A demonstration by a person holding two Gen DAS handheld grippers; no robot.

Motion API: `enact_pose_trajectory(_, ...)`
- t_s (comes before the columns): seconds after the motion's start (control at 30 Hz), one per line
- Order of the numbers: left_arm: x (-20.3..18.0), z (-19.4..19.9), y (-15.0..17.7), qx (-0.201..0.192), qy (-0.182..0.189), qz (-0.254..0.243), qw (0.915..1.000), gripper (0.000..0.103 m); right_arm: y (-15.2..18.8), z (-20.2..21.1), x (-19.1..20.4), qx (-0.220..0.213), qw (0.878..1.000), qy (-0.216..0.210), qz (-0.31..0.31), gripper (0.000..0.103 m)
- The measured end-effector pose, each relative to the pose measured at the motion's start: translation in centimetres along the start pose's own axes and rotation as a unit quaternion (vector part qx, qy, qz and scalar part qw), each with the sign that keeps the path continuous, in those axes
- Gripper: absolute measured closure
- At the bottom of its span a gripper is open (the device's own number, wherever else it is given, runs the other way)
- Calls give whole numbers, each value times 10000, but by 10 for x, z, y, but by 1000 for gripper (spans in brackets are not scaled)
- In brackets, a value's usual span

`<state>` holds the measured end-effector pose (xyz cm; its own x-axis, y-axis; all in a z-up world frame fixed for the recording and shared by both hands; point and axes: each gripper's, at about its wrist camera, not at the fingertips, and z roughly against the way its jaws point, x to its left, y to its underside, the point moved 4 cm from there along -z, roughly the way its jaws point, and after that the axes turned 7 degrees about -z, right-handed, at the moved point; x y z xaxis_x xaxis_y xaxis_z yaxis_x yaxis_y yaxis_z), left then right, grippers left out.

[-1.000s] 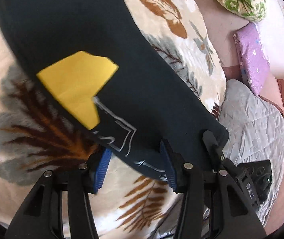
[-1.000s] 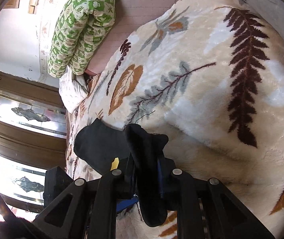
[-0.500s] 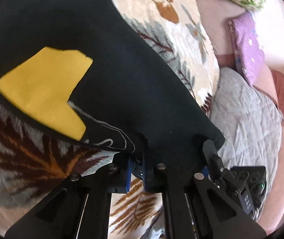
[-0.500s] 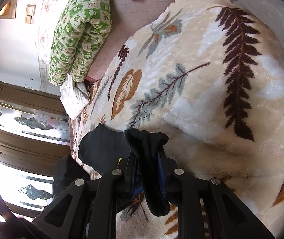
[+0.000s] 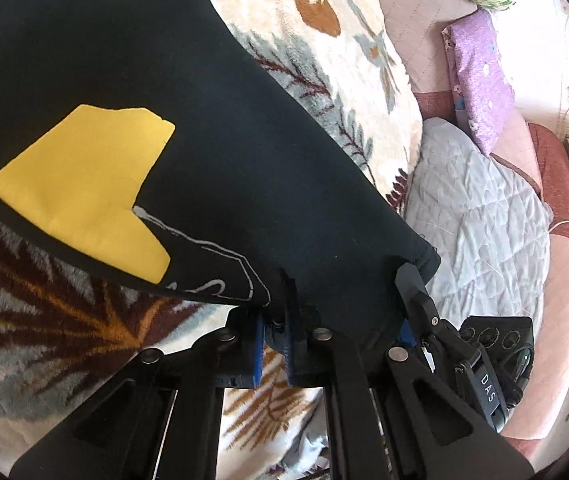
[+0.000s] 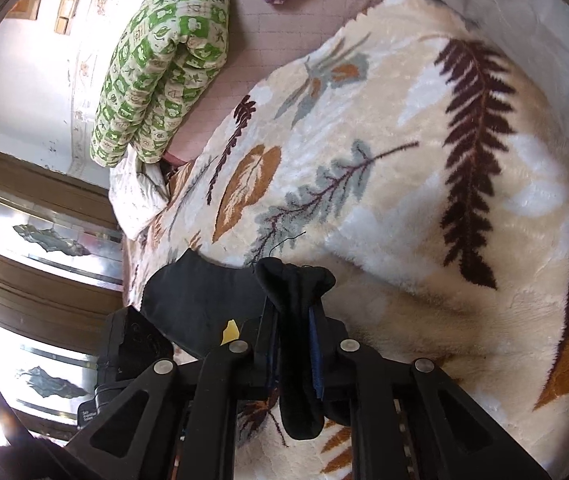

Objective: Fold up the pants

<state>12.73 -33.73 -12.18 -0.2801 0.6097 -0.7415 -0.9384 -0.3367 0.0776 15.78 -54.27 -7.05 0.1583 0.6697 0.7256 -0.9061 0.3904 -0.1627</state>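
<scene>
Pants — dark, with a yellow patch and a thin white outline print — lie spread over a leaf-patterned blanket on a bed. Left tool is clenched on the near hem, its blue pads pressed tight with the dark cloth pinched between them. Just beside it, the right tool grips the same hem at its corner; its jaws are closing further on a bunched fold of the cloth, which pokes up above the pads and hangs down below them. In the right wrist view the rest of the pants stretches away to the left across the blanket. Beyond the blanket sit a grey quilt, a purple pillow and a folded green-patterned quilt — all apart from the pants.
</scene>
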Motion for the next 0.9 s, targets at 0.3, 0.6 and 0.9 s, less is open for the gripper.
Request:
enact_pose_trajectory(0.3,3,41,-10,22,418,5,9991,98,5,7,43,-125,9997,185,110,91)
enact_pose_trajectory(0.6,39,83,-47,-3,686,465,9966,97,8,-34,109,49,9982,474,366,89)
enact_pose_trajectory(0.9,91,109,-78,197,694,915,9932,97,23,-117,160,597,9923,900,606,72)
